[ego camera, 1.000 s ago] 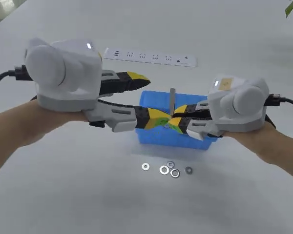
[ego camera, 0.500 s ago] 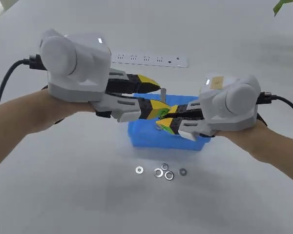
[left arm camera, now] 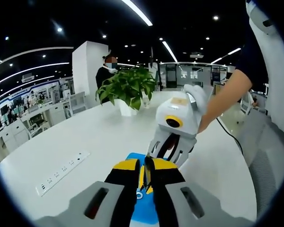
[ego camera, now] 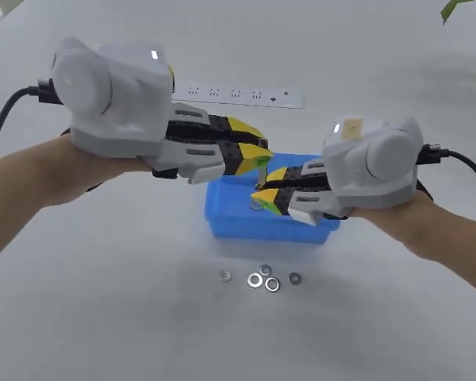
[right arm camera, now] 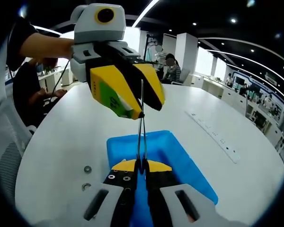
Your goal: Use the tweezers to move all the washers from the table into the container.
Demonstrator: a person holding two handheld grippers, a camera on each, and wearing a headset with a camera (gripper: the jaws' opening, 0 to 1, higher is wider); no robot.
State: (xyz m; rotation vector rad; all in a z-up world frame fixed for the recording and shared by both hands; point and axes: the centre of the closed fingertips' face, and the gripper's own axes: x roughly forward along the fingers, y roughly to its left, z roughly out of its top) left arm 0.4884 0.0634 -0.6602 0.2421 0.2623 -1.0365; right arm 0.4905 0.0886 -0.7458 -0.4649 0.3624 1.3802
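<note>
Hovering over the blue container point(ego camera: 230, 224), tip to tip: clenching the tweezers point(right arm camera: 141, 137) in the right tool point(ego camera: 259, 196), pinching their far end in the left tool point(ego camera: 265, 155) as well. Looks like a two-handed regrip, squaring the tweezers up before any picking. Leaving five washers point(ego camera: 255, 280) loose on the tabletop point(ego camera: 103, 309), just in front of the container, untouched.

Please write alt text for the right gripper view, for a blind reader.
The right tool and the left tool, facing it, both pinch thin tweezers above a blue container. Two washers lie on the white table beside it.
</note>
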